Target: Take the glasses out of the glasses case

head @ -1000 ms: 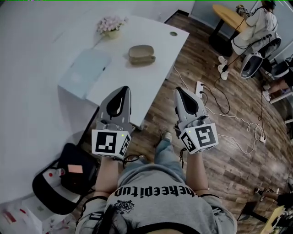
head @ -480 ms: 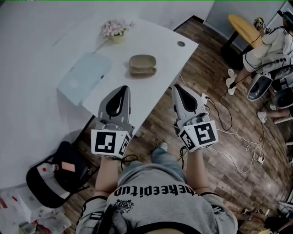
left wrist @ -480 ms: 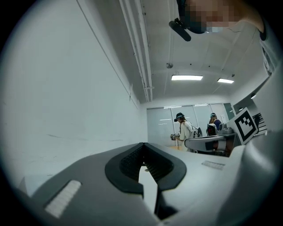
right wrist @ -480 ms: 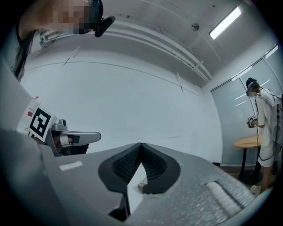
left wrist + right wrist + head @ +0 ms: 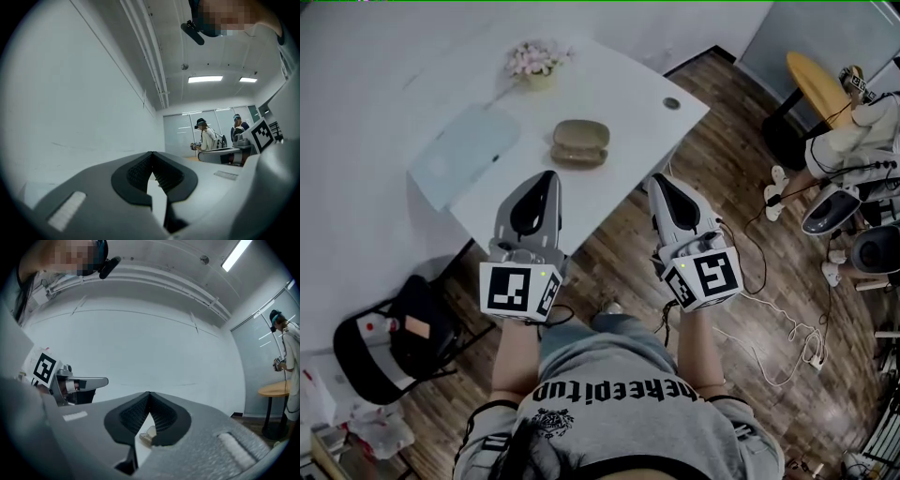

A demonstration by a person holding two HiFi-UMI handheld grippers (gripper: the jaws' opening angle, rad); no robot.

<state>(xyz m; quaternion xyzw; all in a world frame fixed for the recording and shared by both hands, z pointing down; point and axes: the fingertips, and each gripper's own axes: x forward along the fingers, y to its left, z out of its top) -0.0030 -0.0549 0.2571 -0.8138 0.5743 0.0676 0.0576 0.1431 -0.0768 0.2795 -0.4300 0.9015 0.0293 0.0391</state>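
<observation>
The glasses case (image 5: 579, 142) lies shut on the white counter (image 5: 619, 89), just above the middle of the head view. A pale blue sheet (image 5: 464, 155) is at its left and a small pot of flowers (image 5: 534, 61) sits further up. Below the case, well apart from it, the left tool (image 5: 543, 178) is over the counter's edge and the right tool (image 5: 660, 184) over the wooden floor (image 5: 741, 234). Both tools have their jaws closed together, gripping nothing.
</observation>
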